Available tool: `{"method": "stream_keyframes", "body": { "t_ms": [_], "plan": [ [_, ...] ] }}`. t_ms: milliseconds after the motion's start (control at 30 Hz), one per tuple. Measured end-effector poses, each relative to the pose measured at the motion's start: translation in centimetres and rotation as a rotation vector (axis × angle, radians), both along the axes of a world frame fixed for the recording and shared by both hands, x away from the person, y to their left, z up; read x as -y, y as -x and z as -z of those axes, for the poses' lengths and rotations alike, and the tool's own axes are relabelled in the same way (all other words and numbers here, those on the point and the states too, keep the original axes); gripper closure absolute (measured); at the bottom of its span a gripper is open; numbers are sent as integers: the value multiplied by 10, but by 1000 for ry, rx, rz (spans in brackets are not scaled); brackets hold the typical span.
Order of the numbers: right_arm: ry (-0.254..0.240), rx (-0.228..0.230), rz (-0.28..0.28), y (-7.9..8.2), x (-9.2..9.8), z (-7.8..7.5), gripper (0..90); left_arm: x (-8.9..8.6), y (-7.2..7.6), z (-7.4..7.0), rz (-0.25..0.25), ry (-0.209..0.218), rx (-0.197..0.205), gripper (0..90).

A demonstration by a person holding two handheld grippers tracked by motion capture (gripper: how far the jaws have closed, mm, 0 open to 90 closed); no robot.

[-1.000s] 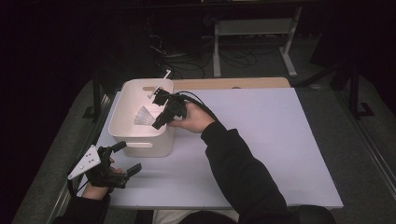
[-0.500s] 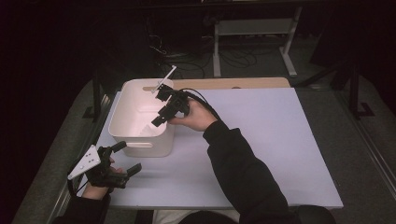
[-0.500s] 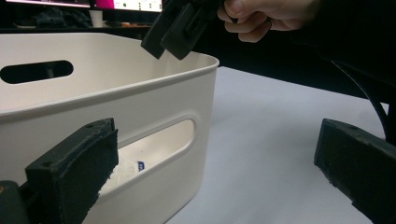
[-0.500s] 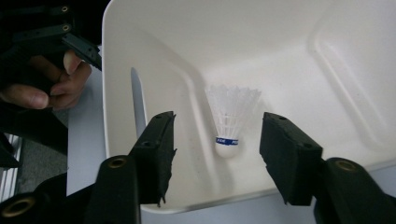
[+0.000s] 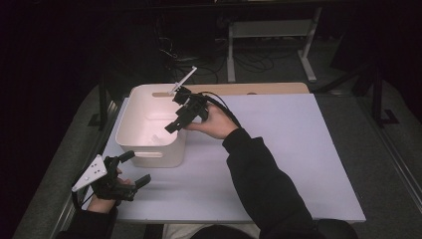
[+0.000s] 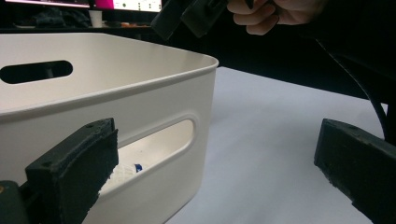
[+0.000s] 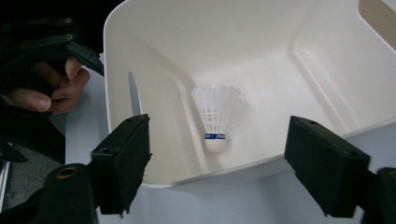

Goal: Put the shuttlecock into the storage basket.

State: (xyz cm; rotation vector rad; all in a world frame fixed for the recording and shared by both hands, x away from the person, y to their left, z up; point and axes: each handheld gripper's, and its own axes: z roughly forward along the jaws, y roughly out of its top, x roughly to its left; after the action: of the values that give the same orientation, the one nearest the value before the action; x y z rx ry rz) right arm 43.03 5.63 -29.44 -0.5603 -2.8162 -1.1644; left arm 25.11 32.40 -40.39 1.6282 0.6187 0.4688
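Note:
A white plastic bin (image 5: 149, 149) with handle slots stands on the left of the white table (image 5: 298, 149). A white shuttlecock (image 7: 215, 116) with a blue band lies on its floor, cork toward the near wall. Part of it shows through the handle slot as the shuttlecock (image 6: 135, 168). My right gripper (image 5: 175, 112) hovers over the bin's right rim and points down into it. Its jaws have just been opening and stand open with nothing between them. My left gripper (image 5: 137, 168) rests open at the table's front left, facing the bin's (image 6: 116, 93) near wall.
A wooden board (image 5: 249, 88) lies along the table's far edge behind the bin. Dark floor, cables and a metal frame (image 5: 268, 30) are beyond. The table's right half is bare white surface. The right gripper's cable trails over the wrist.
The right gripper has risen from inside the bin toward its right rim, and its jaws have spread apart. The white thing near its jaws a second ago is no longer at them. The left hand has stayed put.

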Motion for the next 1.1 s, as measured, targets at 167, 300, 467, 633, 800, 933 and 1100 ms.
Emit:
{"method": "stream_keyframes", "body": {
  "t_ms": [167,300,467,633,800,933,1100],
  "plan": [
    [-15,9,11,1,10,-2,132,0,0,0,-1,-1,0,0],
    [-29,23,4,4,17,-5,66,0,0,0,-1,-1,-1,0],
    [-28,46,5,6,21,-5,0,1,0,0,0,-1,-1,0],
    [-63,65,27,9,35,-7,0,1,0,0,-2,0,-2,0],
    [-84,75,52,11,51,-5,0,1,-1,0,-5,-2,-4,0],
    [-89,100,83,13,62,-3,0,1,-1,0,-6,0,-7,0],
    [-130,108,108,14,77,-3,0,1,-1,0,-9,0,-9,0]
  ]
}}
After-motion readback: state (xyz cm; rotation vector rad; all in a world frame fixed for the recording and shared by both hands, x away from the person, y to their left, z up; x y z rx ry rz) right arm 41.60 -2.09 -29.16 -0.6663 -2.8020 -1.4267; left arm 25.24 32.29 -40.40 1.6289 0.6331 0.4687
